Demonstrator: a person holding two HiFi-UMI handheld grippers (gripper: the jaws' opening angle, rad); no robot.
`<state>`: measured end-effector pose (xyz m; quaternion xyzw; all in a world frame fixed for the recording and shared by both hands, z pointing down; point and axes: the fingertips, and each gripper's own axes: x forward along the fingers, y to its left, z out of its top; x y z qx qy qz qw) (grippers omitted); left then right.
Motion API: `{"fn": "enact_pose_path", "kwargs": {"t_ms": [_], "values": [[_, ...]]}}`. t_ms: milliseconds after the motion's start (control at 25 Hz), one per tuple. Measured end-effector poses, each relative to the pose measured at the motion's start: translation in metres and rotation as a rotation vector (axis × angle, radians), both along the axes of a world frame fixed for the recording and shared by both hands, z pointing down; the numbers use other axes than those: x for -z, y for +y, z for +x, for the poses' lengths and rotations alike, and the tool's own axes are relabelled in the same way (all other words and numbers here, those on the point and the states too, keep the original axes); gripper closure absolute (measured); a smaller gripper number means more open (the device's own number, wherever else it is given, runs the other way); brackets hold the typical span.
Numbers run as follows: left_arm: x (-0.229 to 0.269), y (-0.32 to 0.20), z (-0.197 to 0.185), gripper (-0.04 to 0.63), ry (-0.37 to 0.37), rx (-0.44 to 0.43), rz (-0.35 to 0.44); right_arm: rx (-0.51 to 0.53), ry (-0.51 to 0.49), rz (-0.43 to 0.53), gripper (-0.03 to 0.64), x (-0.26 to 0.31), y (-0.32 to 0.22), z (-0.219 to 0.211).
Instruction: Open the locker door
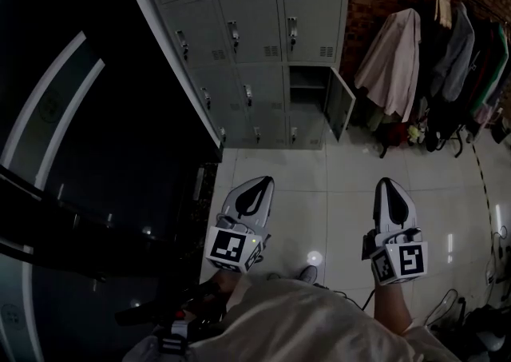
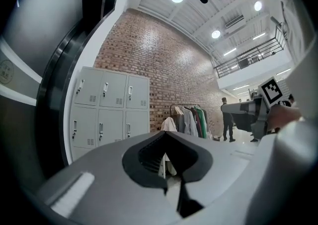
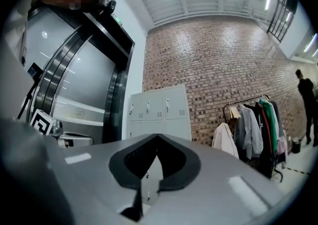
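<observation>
A bank of grey lockers point(image 1: 247, 49) stands against the brick wall ahead of me. One door point(image 1: 338, 105) in the right column, third row down, hangs open beside its empty compartment point(image 1: 307, 87); the other doors are closed. My left gripper point(image 1: 257, 184) and right gripper point(image 1: 389, 184) are held low over the tiled floor, well short of the lockers. Both are shut with nothing between the jaws. The same lockers point(image 2: 109, 107) show far beyond my left gripper point(image 2: 165, 133) in its own view. Past my right gripper point(image 3: 158, 135), the lockers point(image 3: 159, 114) also stand at a distance.
A clothes rack point(image 1: 447, 57) hung with coats stands right of the lockers. A dark curved glass wall point(image 1: 80, 153) runs along my left. A person point(image 2: 227, 119) stands farther off on the right. Cables lie on the floor at the lower right point(image 1: 471, 312).
</observation>
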<state>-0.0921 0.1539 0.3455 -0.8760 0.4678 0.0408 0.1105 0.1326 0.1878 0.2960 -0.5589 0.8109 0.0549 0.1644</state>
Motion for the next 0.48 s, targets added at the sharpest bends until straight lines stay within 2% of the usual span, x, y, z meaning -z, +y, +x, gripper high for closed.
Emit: {"fn": "enact_pose_path", "kwargs": {"t_ms": [480], "values": [[0.012,0.022,-0.034,0.540,-0.002,0.020,0.022,0.010,0.009,0.020,0.617,0.009,0.020,-0.029]]}}
